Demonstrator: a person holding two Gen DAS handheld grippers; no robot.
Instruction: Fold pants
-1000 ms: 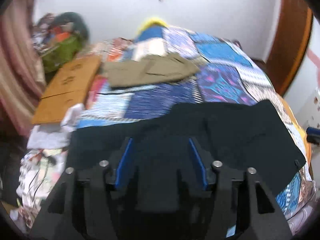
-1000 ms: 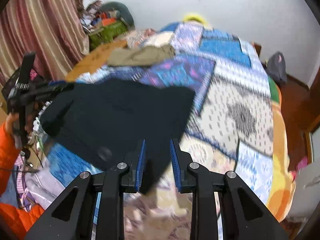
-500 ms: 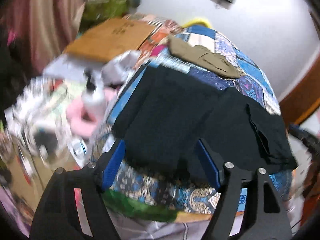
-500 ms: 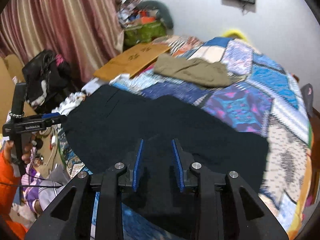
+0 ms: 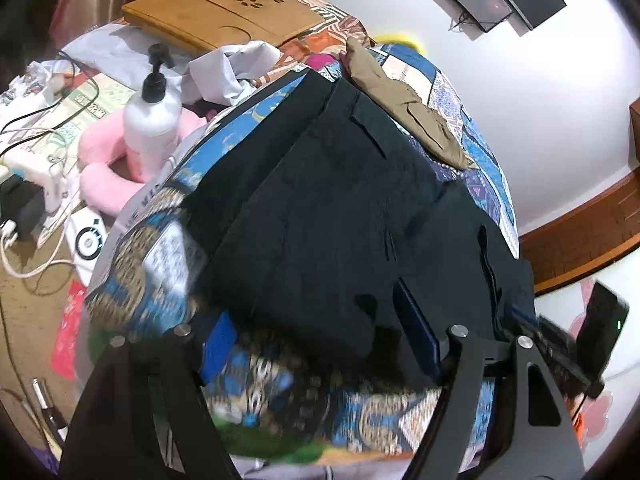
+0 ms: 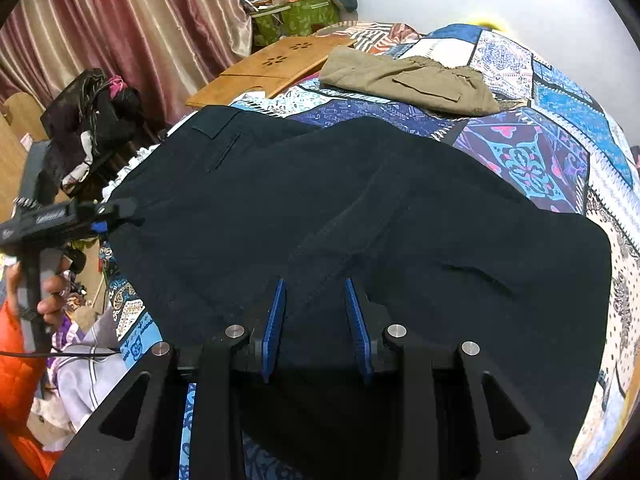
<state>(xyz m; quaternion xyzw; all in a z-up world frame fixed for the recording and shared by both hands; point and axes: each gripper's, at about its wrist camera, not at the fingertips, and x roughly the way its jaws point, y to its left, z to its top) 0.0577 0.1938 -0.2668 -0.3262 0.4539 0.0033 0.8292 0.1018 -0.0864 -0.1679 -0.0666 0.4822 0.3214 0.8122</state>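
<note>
Black pants (image 5: 340, 208) (image 6: 360, 208) lie spread across a patchwork quilt (image 6: 528, 160), waist and back pocket toward the left edge of the bed. My left gripper (image 5: 316, 338) hangs over that near edge, jaws open wide, the pants' hem and quilt showing between the pads, nothing pressed. In the right wrist view the left gripper (image 6: 116, 216) reaches the pants' left side, held by a hand (image 6: 52, 292). My right gripper (image 6: 315, 320) hovers low over a fold in the pants; its pads stand a narrow gap apart with cloth lying under them, not pinched.
Folded khaki pants (image 6: 408, 76) lie farther back on the quilt. A wooden lap board (image 5: 224, 12) rests at the bed's far left. Beside the bed stand a white pump bottle (image 5: 150, 120), a pink cushion (image 5: 104, 184), cables and clutter. Striped curtains (image 6: 120, 28) hang left.
My left gripper rolled, dropped to the bed's left edge and spread its jaws wider. My right gripper travelled left across the pants, which now lie flat instead of trailing.
</note>
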